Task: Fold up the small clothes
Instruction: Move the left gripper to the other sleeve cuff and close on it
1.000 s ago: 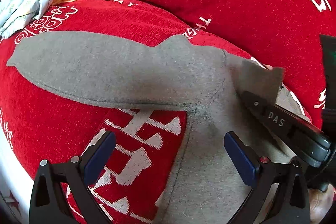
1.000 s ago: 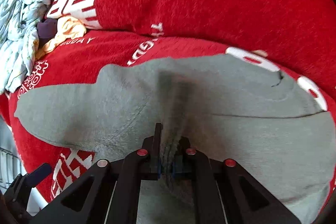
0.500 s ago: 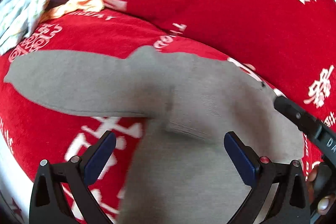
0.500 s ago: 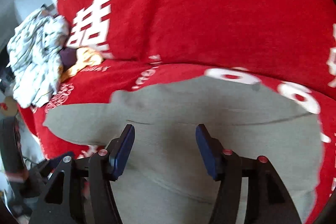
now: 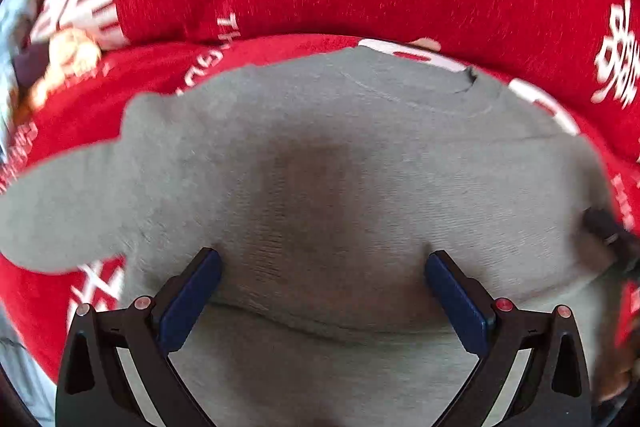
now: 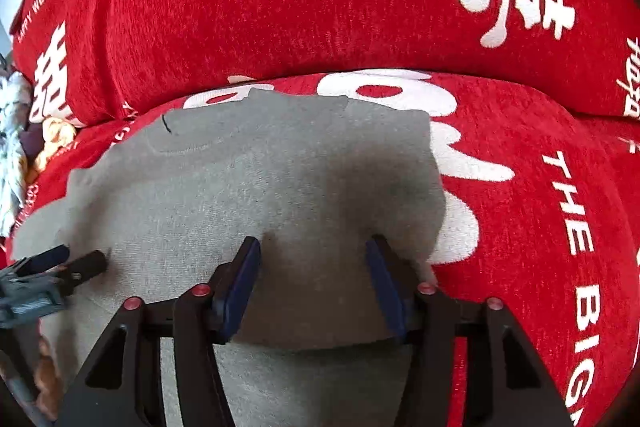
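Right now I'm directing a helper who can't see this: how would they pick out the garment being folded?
Find the red sofa cover printed with white lettering. Spread across its seat, below both grippers, lies the grey knit top, one sleeve stretched sideways. Unlike the crumpled pale clothes pile at the sofa's far end, it lies flat and is plain grey.

R gripper (image 6: 312,275) released sweater (image 6: 240,195) sleeve.
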{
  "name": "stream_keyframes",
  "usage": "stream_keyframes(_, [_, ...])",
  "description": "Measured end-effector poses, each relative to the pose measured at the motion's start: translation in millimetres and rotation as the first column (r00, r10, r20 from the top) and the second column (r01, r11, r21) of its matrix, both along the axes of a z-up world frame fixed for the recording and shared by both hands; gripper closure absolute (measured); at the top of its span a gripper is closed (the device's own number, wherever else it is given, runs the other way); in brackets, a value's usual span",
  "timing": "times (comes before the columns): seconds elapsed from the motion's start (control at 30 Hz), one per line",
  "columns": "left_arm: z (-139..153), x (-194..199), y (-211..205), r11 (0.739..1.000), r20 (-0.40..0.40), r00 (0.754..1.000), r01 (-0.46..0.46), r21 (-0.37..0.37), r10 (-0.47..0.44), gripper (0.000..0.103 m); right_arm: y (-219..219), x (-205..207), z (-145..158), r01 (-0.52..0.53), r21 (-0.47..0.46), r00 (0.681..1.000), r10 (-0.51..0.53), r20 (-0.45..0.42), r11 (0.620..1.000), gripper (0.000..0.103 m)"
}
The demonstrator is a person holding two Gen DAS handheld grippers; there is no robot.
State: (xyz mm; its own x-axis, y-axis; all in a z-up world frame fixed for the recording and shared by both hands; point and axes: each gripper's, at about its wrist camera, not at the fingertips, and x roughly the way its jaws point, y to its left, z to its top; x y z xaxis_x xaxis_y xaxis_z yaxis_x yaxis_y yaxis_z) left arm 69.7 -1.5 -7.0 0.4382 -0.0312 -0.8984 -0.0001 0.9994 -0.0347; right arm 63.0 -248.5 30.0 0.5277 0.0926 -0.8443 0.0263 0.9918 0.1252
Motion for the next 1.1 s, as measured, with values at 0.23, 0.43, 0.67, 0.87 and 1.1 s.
stream_keyframes(0.23, [2, 1, 4, 0.999, -0.012, 1.000, -0.023, -0.036, 0.022, 0.000, 45, -9, 6, -0.082, -0.132, 0.996, 0.086, 0.024, 0.988, 0.035])
stream_keyframes(0.43, [11, -14, 4, 1.000, 0.022, 1.000, -0.011, -0.019, 0.011, 0.000, 60, -24, 2, -0.080, -0.144, 0.997, 0.079, -0.010, 0.986, 0.033])
stream_keyframes(0.67, [0, -30, 12, 0.999, 0.021, 0.999, -0.024, -0.044, 0.025, 0.000, 82, -48, -5, -0.099, -0.174, 0.995, 0.102, 0.004, 0.980, 0.029])
stream_keyframes(0.87, [0, -72, 18, 1.000, 0.056, 0.998, 0.010, -0.007, -0.009, 0.000, 89, -94, -14, -0.108, -0.218, 0.992, 0.119, 0.038, 0.970, 0.023])
stream_keyframes(1.1, [19, -104, 93, 0.993, 0.124, 0.986, -0.108, -0.040, 0.112, 0.000, 91, -117, -12, -0.111, -0.231, 0.992, 0.123, 0.038, 0.967, 0.023])
